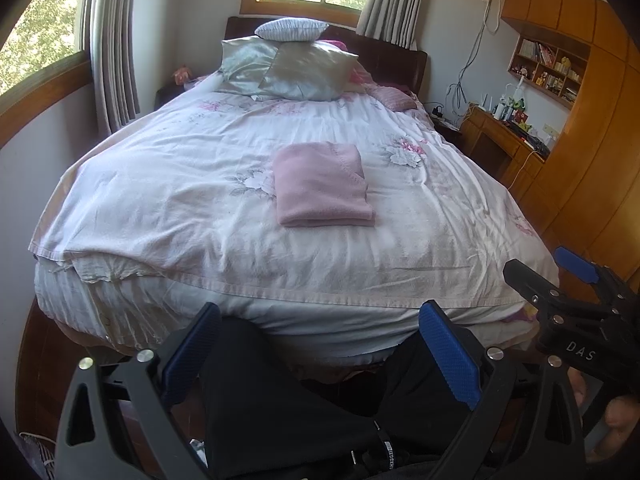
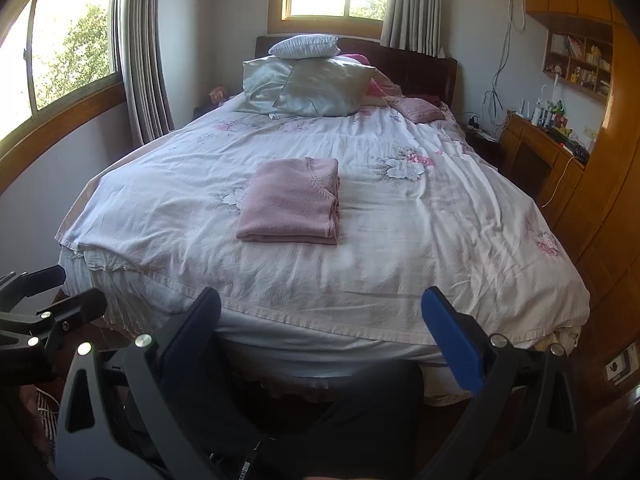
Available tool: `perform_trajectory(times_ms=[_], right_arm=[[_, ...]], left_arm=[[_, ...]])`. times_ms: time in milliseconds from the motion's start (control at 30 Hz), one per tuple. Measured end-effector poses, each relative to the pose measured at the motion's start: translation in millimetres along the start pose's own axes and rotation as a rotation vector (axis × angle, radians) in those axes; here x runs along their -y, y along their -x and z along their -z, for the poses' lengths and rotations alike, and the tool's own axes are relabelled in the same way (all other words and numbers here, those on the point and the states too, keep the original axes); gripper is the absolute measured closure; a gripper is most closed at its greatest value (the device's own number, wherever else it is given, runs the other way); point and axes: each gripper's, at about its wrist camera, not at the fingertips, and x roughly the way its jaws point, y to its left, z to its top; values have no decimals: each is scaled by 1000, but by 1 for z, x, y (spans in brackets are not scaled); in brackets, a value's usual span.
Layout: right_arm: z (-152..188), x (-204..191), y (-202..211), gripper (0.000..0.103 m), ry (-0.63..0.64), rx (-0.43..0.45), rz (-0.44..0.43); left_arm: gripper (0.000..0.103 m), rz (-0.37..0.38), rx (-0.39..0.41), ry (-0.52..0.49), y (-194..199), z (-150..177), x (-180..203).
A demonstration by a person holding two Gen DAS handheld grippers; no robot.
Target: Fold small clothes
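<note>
left wrist – foot of bed, facing headboard | right wrist – likewise, alongside

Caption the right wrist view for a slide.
Folded pink garment lies on the floral bedspread; right gripper open at the foot of the bed, holding nothing.

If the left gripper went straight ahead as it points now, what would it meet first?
Probably the foot edge of the bed, ahead of the open left gripper. The folded pink garment lies farther on; depth is unclear.
</note>
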Motion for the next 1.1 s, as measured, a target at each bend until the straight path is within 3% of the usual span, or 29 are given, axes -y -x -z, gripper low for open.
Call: perform_trajectory(times_ms=[1100], right_arm=[[-1,8,-14,3,-10,-11,-4]], left_arm=[[4,-1,-25,-31,-19,-3,8]])
